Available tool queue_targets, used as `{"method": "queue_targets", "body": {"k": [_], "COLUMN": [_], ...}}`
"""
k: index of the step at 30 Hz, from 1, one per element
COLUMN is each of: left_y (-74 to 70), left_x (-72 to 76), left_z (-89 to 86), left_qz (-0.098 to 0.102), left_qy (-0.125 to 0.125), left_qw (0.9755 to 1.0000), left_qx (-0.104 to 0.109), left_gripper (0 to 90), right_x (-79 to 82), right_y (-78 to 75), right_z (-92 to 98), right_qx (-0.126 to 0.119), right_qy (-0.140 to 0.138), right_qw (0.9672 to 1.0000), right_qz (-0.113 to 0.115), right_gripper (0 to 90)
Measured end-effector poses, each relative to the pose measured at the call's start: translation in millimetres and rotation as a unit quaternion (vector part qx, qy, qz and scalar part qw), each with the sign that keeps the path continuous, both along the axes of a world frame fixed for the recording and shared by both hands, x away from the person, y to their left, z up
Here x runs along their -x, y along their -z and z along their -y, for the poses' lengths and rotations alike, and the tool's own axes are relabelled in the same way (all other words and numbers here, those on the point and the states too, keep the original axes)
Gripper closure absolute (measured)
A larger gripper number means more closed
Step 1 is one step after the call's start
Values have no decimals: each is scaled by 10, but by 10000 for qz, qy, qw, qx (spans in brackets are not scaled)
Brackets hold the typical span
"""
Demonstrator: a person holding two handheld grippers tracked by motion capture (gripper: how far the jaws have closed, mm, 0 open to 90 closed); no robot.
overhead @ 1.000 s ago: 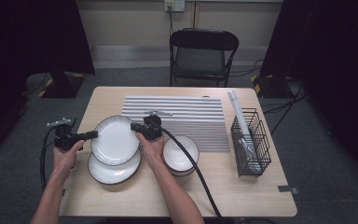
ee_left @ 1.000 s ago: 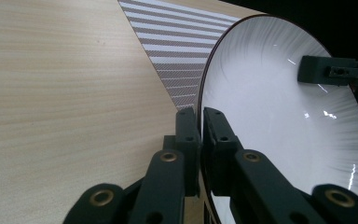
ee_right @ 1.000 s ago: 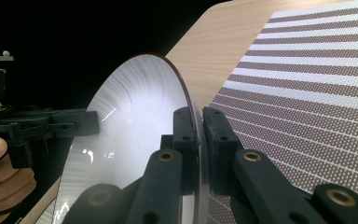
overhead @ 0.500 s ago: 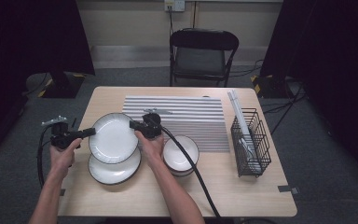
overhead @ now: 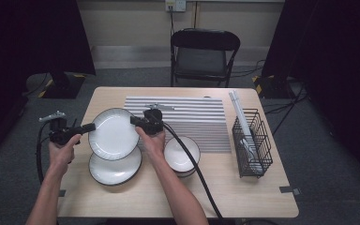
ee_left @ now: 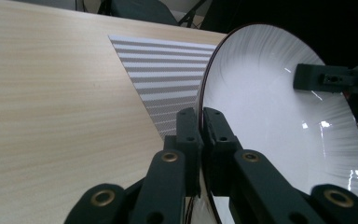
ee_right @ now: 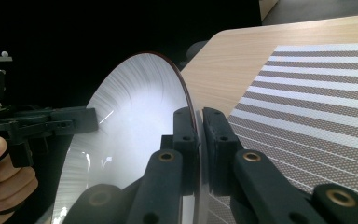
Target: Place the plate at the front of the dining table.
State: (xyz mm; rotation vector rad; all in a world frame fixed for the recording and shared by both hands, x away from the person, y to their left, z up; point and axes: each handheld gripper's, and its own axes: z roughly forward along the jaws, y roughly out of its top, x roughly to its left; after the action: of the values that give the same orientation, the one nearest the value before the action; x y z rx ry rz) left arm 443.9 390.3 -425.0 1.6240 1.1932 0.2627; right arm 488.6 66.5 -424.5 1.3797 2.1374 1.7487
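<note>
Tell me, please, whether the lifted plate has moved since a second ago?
Yes. The lifted plate has shifted slightly toward the far edge, now overlapping less of the lower plate that rests on the table.

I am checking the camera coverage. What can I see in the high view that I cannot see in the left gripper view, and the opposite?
The high view alone shows the second plate lying on the table, the bowl, the black wire rack, the folding chair and the person's forearms. The left gripper view alone shows, from close up, its own jaws closed on the rim of the lifted plate. Both show that plate, the striped mat, the wooden tabletop and the right gripper clamped on the plate's opposite rim.
</note>
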Motion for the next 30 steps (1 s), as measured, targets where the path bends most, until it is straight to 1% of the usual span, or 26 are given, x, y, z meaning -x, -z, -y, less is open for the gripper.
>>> {"method": "queue_targets", "body": {"k": [2,3,7,9,10,11,12,14,15,18,20,21,23,24,27,28,29,30], "left_y": [-30,-34,-54,-87,-108,-129,-150,-218,-240,-288,-318,-331,-358,-377,-430,-444,-454,-464], "left_x": [-1,1,-13,-21,-24,-28,-30,-25,-33,-62,-68,-74,-91,-94,-110,-108,-104,-105], "left_z": [-10,-10,-7,-5,-4,-3,-2,14,20,31,56,63,94,106,165,185,208,225], "left_qz": [55,44,101,142,147,157,164,202,211,262,291,312,318,341,378,408,443,438], "left_qy": [10,1,-4,-6,-18,-23,-35,-74,-64,-29,-27,-11,7,19,47,46,23,17], "left_qw": [10000,10000,9999,9999,9999,9998,9998,9997,9997,9996,9995,9995,9994,9994,9992,9991,9989,9989], "left_qx": [0,41,59,31,61,128,118,66,86,53,102,80,115,87,74,99,152,144], "left_gripper": [863,863,863,863,863,863,864,864,864,865,864,865,865,865,864,864,864,865], "right_x": [0,-1,-3,-5,-6,-7,-11,-26,-29,-34,-39,-43,-45,-47,-55,-58,-59,-58], "right_y": [-25,-39,-100,-132,-152,-173,-193,-222,-238,-297,-340,-359,-397,-416,-459,-477,-498,-518], "right_z": [-7,-8,-14,-12,-13,-14,-13,-2,6,19,38,52,75,90,147,168,193,212], "right_qx": [-25,-22,48,51,49,57,26,-45,-62,-60,-39,-35,-22,-15,-37,-51,-85,-97], "right_qy": [11,10,13,30,45,46,46,50,45,65,78,77,85,89,102,123,123,134], "right_qw": [10000,10000,9999,9999,9999,9999,9999,9999,9999,9998,9998,9997,9996,9996,9996,9996,9996,9995], "right_qz": [38,38,107,119,100,137,150,106,129,189,205,234,256,265,268,237,252,272], "right_gripper": [849,849,849,849,849,849,848,849,849,849,849,849,849,849,849,848,847,848]}}
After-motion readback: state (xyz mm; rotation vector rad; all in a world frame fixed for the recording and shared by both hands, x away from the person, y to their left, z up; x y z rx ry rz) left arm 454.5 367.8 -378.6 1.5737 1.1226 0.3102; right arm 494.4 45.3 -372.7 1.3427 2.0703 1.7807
